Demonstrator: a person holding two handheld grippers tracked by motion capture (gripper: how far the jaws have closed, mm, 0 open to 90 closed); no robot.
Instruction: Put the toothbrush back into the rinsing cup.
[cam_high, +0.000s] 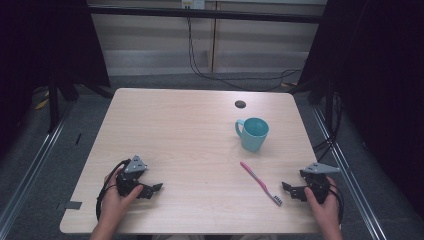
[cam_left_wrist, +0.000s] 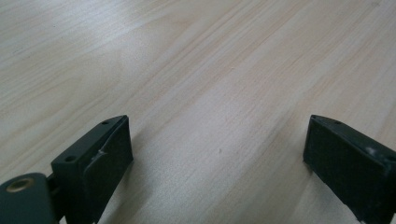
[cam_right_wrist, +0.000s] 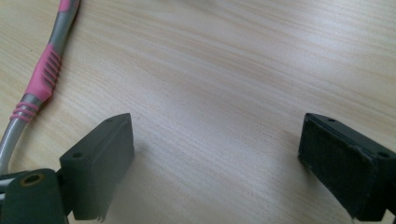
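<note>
Right black two-jaw gripper (cam_high: 286, 189) rests low near the right end of the table's near edge, held in the person's right hand (cam_high: 324, 207), jaws spread wide with nothing between them, pointing toward the table's middle. In the right gripper view bare wood lies between the jaws (cam_right_wrist: 215, 158). Just beside that gripper lies the pink-and-grey plastic toothbrush (cam_high: 261, 183), flat on the light wooden table (cam_high: 190, 130), bristle end toward the near edge, handle slanting away toward the far side; not touched by the jaws. In the right gripper view its handle (cam_right_wrist: 44, 74) runs past the outer side of one jaw. Farther toward the far right corner stands the teal ceramic mug (cam_high: 252, 133), upright, handle facing the left edge, apart from the toothbrush. Left black two-jaw gripper (cam_high: 159, 188) sits near the near left corner in the left hand (cam_high: 114, 202), jaws also apart, over bare wood (cam_left_wrist: 217, 149). A small dark round hole (cam_high: 240, 104) lies near the far edge, beyond the mug.
</note>
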